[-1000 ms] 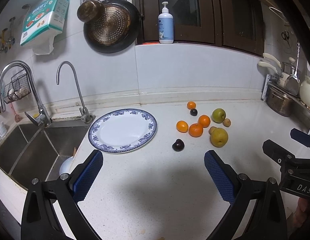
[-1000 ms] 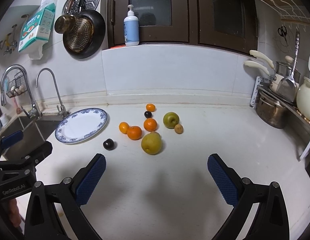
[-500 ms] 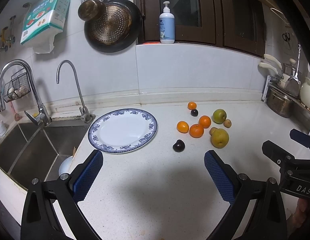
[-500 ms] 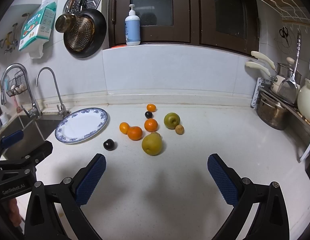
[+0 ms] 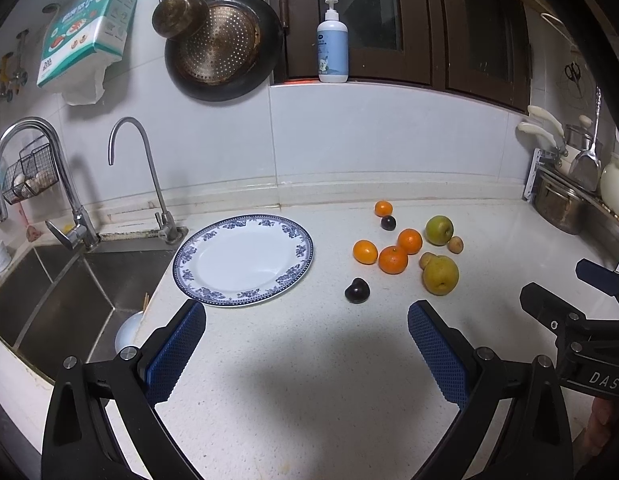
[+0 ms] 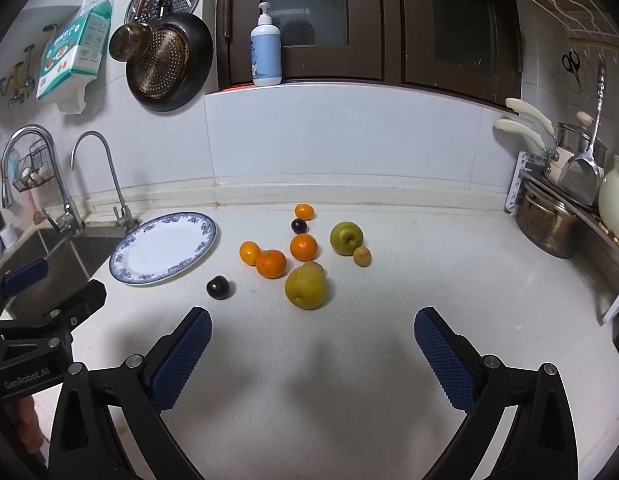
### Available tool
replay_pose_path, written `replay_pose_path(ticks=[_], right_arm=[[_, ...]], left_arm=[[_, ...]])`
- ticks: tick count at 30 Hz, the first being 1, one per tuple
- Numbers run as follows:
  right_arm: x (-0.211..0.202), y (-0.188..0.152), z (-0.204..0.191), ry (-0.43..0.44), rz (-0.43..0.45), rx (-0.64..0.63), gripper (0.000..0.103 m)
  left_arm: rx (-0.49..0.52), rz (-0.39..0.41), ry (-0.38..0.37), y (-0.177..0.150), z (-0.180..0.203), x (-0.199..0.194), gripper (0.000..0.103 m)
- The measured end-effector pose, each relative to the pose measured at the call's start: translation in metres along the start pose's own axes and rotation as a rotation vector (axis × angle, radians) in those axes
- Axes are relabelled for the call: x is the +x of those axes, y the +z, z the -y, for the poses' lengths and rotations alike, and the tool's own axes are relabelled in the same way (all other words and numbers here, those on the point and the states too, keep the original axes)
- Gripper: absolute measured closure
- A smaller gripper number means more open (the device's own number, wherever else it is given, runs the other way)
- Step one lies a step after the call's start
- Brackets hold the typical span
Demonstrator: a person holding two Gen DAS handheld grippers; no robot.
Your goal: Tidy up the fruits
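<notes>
Plainly nothing is gathered yet: the blue-rimmed plate (image 5: pixel 197 280) sits bare at centre-left of the left wrist view, just beside the sink (image 5: pixel 61 280), and all the fruit lies loose on the counter (image 5: pixel 309 380) to its right.

Both tools are empty. The left gripper (image 5: pixel 305 344) has its jaws spread wide at the bottom of its frame, and the right gripper (image 6: pixel 312 346) is spread just as wide, both held back from the fruit.

The relation that matters is the dark plum (image 5: pixel 357 290). In the left view it lies just above and slightly right of the gap between the pads, the nearest fruit, apart from the others and between them and the plate. In the right view the same plum (image 6: pixel 218 287) sits above the left pad, while the yellow pear (image 6: pixel 306 287) lies straight ahead, upper centre, with the oranges (image 6: pixel 271 264) just behind it.

My judgement: the left gripper is better placed for the plum, the right for the pear. The pear's stem end seems to tilt away, so its long axis runs roughly along the fingers.
</notes>
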State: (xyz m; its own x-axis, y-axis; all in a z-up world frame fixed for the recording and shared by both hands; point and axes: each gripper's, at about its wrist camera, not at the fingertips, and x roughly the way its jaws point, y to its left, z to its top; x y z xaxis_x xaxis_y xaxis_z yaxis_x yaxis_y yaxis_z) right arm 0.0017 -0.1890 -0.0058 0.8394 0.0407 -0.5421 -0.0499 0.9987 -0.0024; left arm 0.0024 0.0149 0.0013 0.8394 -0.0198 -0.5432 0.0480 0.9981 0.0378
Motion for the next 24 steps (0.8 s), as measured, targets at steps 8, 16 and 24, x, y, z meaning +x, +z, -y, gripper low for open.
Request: replay_pose_path(ticks=[8, 16, 24], right_arm=[[0.009, 0.001, -0.002, 0.007, -0.022, -0.007, 0.001], [0.030, 0.001, -0.005, 0.013, -0.051, -0.024, 0.001], [0.063, 0.007, -0.006, 0.025, -0.085, -0.032, 0.003]], left_arm=[[0.007, -0.020, -0.019, 0.000, 0.000, 0.013, 0.000], [0.033, -0.031, -0.056, 0.004, 0.001, 0.035, 0.001], [0.087, -0.039, -0.096, 0.007, 0.004, 0.066, 0.011]])
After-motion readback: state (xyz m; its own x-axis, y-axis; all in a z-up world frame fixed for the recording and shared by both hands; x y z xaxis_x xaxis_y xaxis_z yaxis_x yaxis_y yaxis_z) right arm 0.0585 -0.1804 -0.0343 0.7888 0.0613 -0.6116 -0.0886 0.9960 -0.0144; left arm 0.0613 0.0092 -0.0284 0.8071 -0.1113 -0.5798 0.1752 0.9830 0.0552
